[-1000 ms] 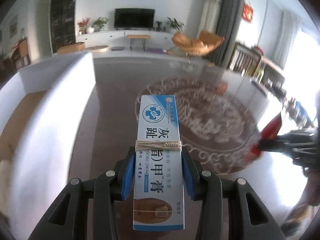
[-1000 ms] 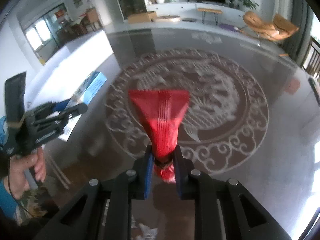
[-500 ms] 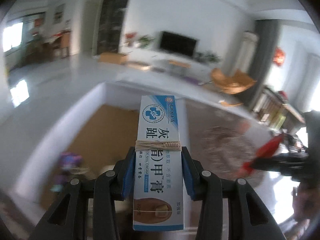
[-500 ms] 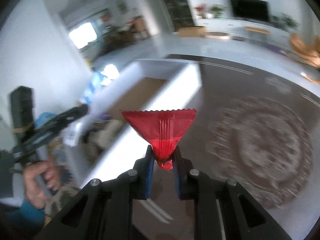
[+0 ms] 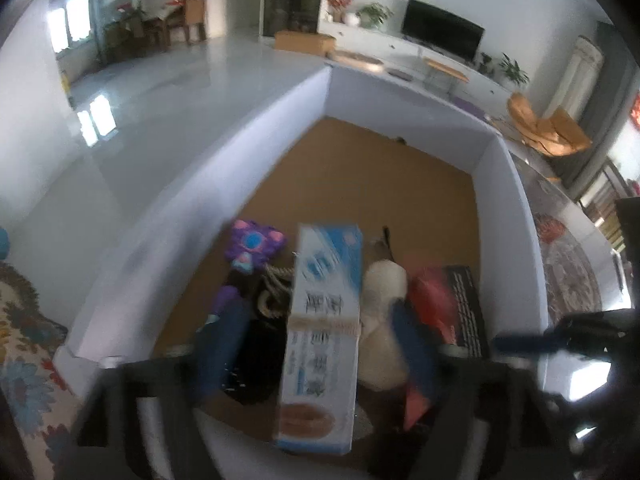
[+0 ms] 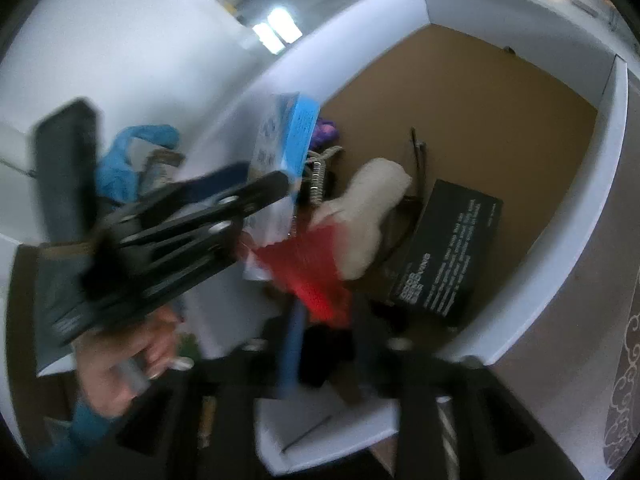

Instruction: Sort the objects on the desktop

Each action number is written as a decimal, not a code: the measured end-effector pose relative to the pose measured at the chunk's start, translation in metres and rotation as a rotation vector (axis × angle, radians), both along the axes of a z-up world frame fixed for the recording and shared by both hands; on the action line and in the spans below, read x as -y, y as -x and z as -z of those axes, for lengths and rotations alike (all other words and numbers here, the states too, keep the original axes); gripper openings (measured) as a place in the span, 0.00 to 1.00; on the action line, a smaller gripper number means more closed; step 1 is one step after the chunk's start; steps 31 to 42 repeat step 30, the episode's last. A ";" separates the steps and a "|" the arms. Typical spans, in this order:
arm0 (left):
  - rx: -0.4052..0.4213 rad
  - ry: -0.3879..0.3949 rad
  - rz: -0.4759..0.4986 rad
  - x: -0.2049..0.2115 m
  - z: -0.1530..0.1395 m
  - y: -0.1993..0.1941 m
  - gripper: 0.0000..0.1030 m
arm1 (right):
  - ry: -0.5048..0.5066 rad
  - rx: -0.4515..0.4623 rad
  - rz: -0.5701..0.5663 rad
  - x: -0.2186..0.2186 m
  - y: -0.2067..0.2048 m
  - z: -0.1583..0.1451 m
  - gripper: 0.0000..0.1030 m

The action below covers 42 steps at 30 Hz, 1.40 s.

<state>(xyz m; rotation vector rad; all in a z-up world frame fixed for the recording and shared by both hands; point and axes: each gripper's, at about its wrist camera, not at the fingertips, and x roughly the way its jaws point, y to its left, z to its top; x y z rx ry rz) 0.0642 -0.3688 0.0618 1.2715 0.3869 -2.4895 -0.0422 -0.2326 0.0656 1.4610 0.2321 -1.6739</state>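
Blue-white carton loose between left tongs

Blue-and-white cardboard cream box: string band round its middle, upright and tilted, over the white-walled, brown-floored bin.
Red crinkle-edged foil packet: blurred, over the bin's near end, beside the box.

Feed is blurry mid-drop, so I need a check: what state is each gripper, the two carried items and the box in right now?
Left gripper: open, jaws just spread, ointment carton between them but clear of the pads.
Right gripper: open, jaws just spread.
Ointment carton: released, over the box.
Red packet: released, over the box contents.
White box: open-topped, partly filled.
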 end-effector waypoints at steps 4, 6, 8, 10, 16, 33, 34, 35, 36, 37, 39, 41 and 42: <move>-0.070 0.099 -0.047 -0.002 -0.015 -0.016 0.89 | 0.036 -0.161 0.037 -0.012 -0.006 -0.019 0.83; -0.103 0.145 -0.084 -0.008 -0.023 -0.020 0.90 | 0.040 -0.249 0.063 -0.024 -0.010 -0.033 0.84; -0.139 0.169 -0.107 -0.014 -0.032 -0.021 0.95 | 0.047 -0.328 0.088 -0.038 -0.011 -0.045 0.89; -0.140 0.206 -0.125 -0.023 -0.036 -0.021 1.00 | 0.044 -0.377 0.110 -0.050 -0.010 -0.048 0.92; -0.114 0.342 -0.193 -0.051 -0.044 -0.018 1.00 | 0.026 -0.445 0.120 -0.069 -0.014 -0.055 0.92; -0.205 0.243 -0.269 -0.055 -0.060 -0.039 1.00 | 0.025 -0.475 0.113 -0.079 -0.019 -0.046 0.92; -0.205 0.243 -0.269 -0.055 -0.060 -0.039 1.00 | 0.025 -0.475 0.113 -0.079 -0.019 -0.046 0.92; -0.205 0.243 -0.269 -0.055 -0.060 -0.039 1.00 | 0.025 -0.475 0.113 -0.079 -0.019 -0.046 0.92; -0.205 0.243 -0.269 -0.055 -0.060 -0.039 1.00 | 0.025 -0.475 0.113 -0.079 -0.019 -0.046 0.92; -0.205 0.243 -0.269 -0.055 -0.060 -0.039 1.00 | 0.025 -0.475 0.113 -0.079 -0.019 -0.046 0.92; -0.205 0.243 -0.269 -0.055 -0.060 -0.039 1.00 | 0.025 -0.475 0.113 -0.079 -0.019 -0.046 0.92; -0.205 0.243 -0.269 -0.055 -0.060 -0.039 1.00 | 0.025 -0.475 0.113 -0.079 -0.019 -0.046 0.92; -0.205 0.243 -0.269 -0.055 -0.060 -0.039 1.00 | 0.025 -0.475 0.113 -0.079 -0.019 -0.046 0.92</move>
